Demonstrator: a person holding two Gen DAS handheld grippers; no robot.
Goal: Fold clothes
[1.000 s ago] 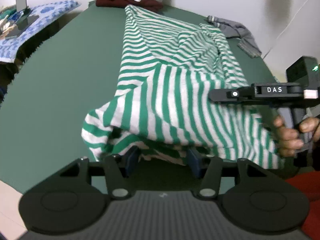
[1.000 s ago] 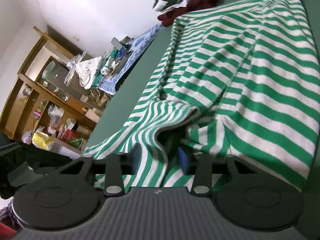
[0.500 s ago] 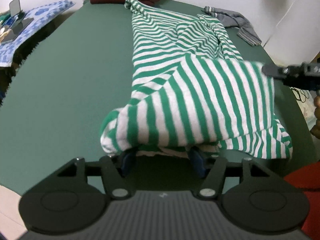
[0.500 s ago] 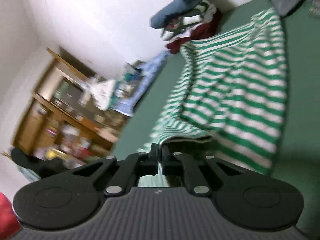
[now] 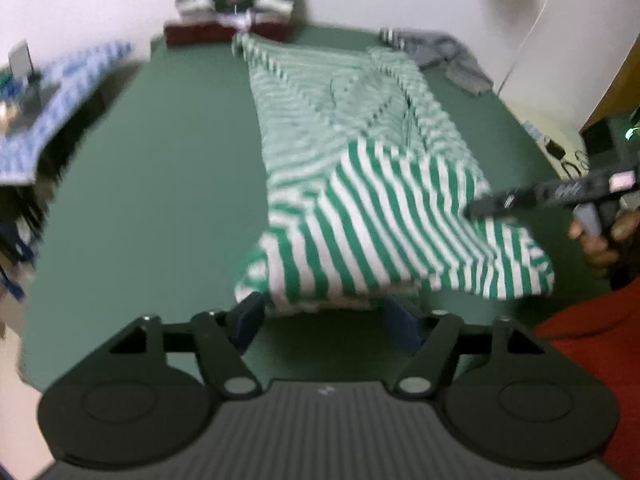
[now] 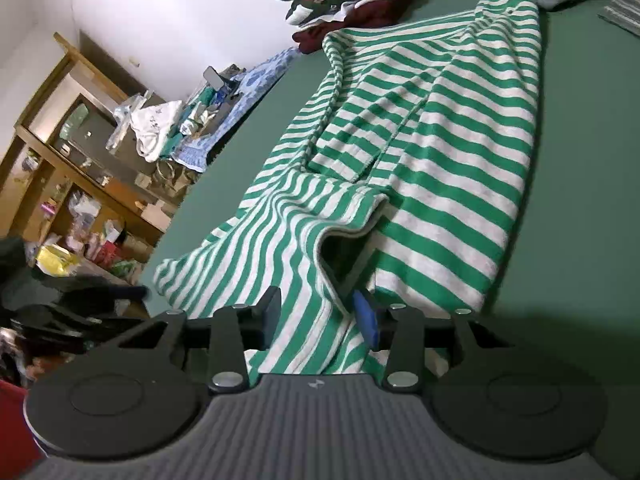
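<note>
A green-and-white striped shirt (image 5: 360, 208) lies lengthwise on the green table (image 5: 160, 200), with its near end folded back over itself. My left gripper (image 5: 324, 318) is open at the table's near edge. The folded hem sits just beyond its fingertips, and nothing is between them. My right gripper (image 6: 318, 314) is open, with a raised band of the shirt (image 6: 440, 140) running between its fingers. In the left wrist view the right gripper (image 5: 476, 210) comes in from the right, its tip at the fold's right edge, held by a hand (image 5: 600, 240).
A stack of folded clothes (image 5: 236, 8) sits at the table's far end, with a grey garment (image 5: 440, 48) at the far right corner. A blue patterned cloth with clutter (image 5: 60, 92) lies left of the table. Wooden shelves (image 6: 80, 160) stand beyond it. A red sleeve (image 5: 592, 340) is at near right.
The right gripper pulled away from the shirt with its fingers shut, then came back to the fold's right edge with fingers apart around the fabric. The left gripper drew back slightly, still open.
</note>
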